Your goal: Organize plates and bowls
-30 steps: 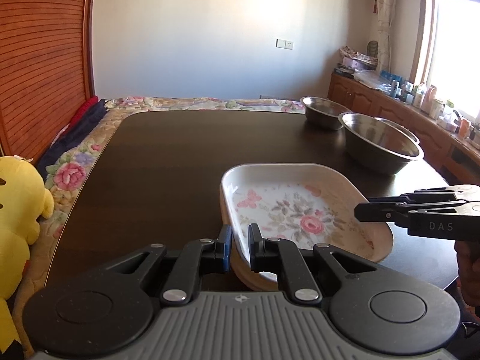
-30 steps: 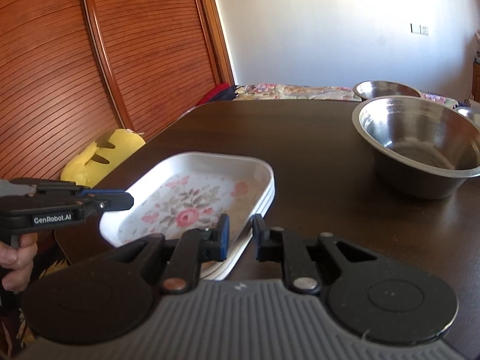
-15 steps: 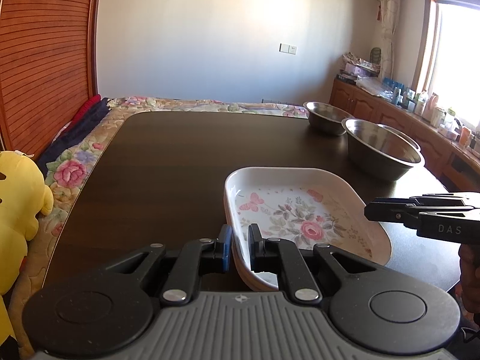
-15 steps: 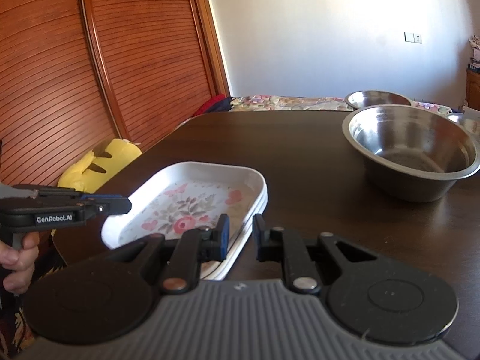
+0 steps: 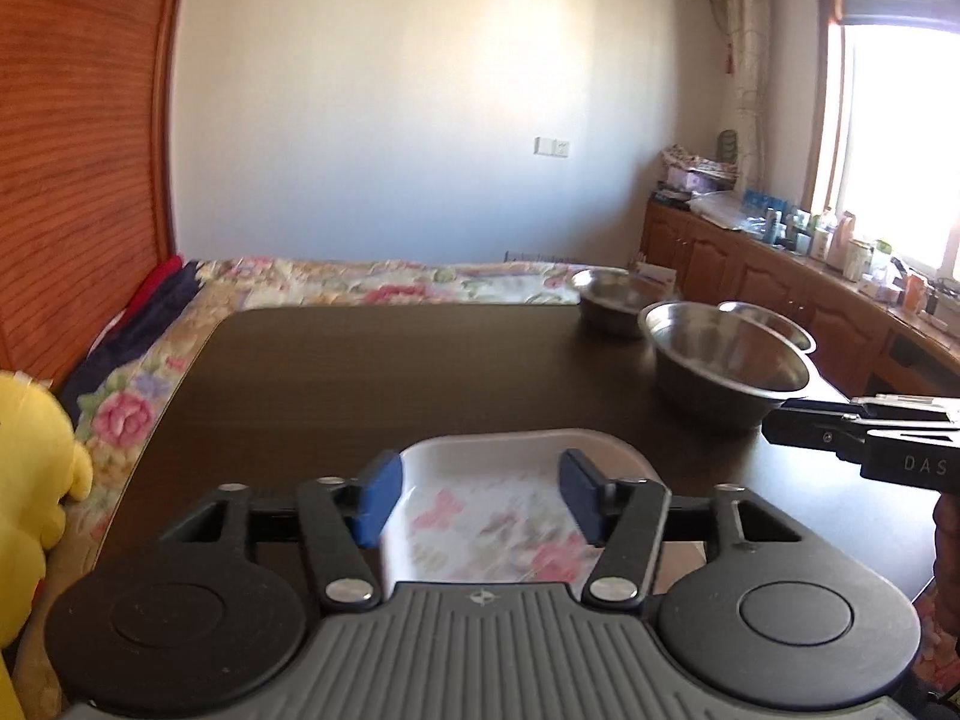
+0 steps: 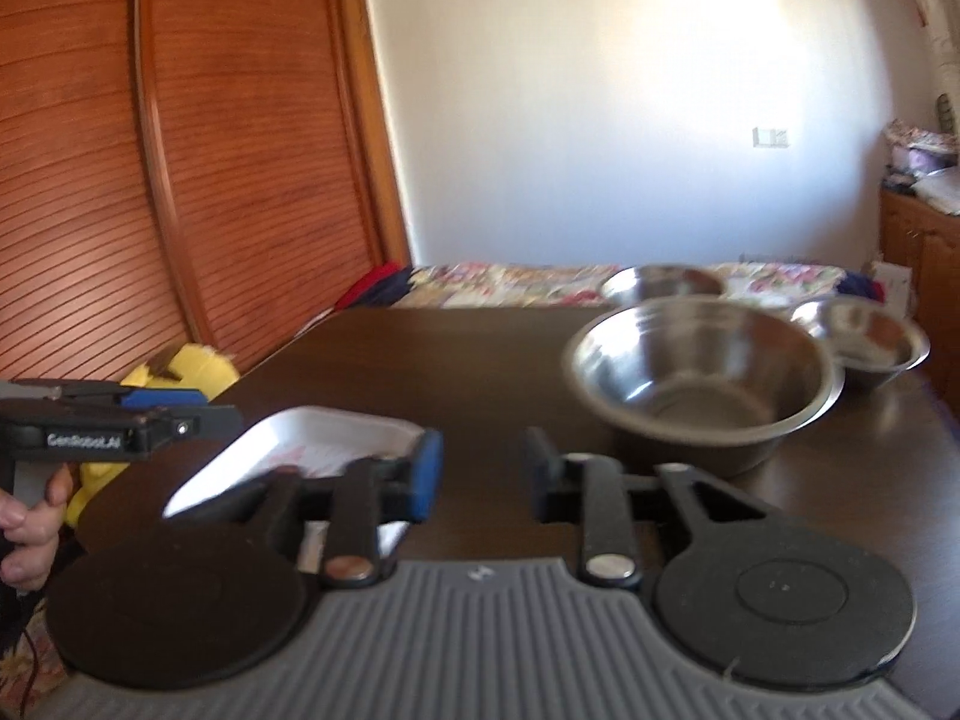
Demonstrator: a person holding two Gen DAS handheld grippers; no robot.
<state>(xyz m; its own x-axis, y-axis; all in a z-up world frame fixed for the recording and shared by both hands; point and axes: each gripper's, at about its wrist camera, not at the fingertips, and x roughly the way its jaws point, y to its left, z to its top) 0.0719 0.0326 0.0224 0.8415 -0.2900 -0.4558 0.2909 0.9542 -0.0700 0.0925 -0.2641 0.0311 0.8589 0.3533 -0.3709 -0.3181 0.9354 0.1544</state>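
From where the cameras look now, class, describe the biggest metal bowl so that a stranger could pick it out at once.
Start at the dark wooden table and look to its right-hand side, where three steel bowls cluster. The large steel bowl is the one nearest the grippers, just beyond the floral plate. It is clearly wider and deeper than the small bowl beside it and the far bowl behind it.

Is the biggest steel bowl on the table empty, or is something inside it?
Empty. The right wrist view looks into the big steel bowl and shows only bare shiny metal down to its bottom.
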